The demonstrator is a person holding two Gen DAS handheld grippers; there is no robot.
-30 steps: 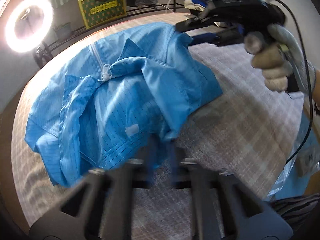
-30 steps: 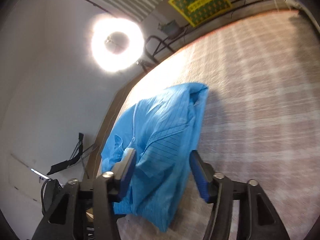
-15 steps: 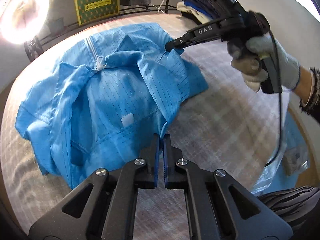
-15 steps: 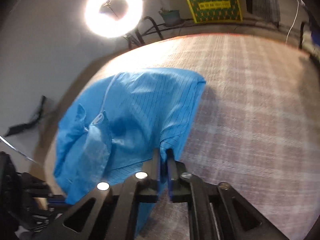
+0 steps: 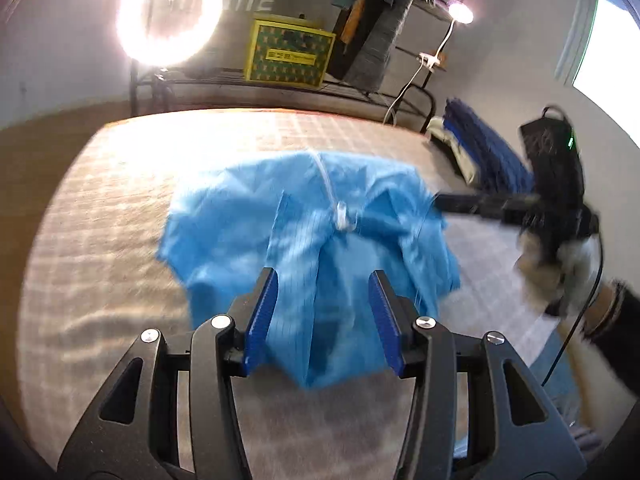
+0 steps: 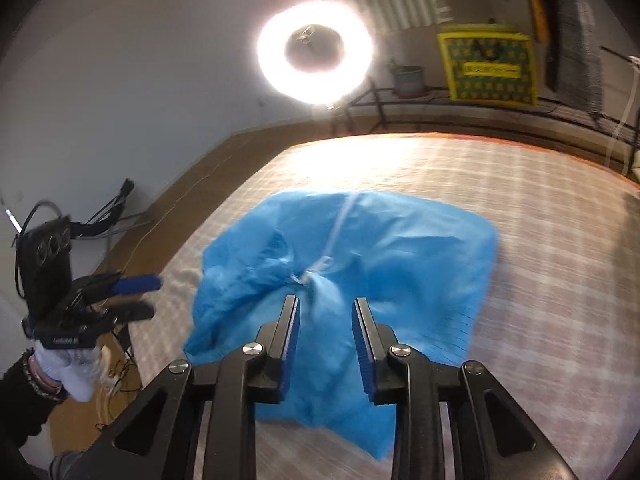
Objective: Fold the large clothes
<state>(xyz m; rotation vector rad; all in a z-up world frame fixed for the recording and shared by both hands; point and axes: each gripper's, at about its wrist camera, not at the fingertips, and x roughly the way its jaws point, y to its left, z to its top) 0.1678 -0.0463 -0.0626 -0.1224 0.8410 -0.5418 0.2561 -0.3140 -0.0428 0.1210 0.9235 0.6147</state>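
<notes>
1. A blue garment (image 5: 304, 240) is seen lying bunched on a plaid-covered bed (image 5: 100, 240); its white zipper (image 5: 340, 216) runs up toward 12 o'clock.
2. Left gripper (image 5: 322, 316): the fingers (image 5: 262, 316) are parted and have just been opening. The garment's near hem is seen in the gap between them, below and beyond the blue pads; no pad is pressed on the cloth.
3. Right gripper (image 6: 326, 344): the fingers (image 6: 290, 344) stand narrowly apart, having just been opening. A fold of the garment (image 6: 400, 248) is seen through the gap, near the zipper pull; contact with the pads cannot be told because of blur, and no pinch is seen.
4. In the left wrist view the right gripper (image 5: 452, 204) is seen at 3 o'clock, its tips at the garment's right edge, held in a gloved hand (image 5: 560, 260).
5. In the right wrist view the left gripper (image 6: 148, 296) is seen at 9 o'clock, clear of the garment's left edge.
6. A ring light (image 5: 170, 12) and a yellow box (image 5: 290, 54) are noted beyond the bed at 12 o'clock.
</notes>
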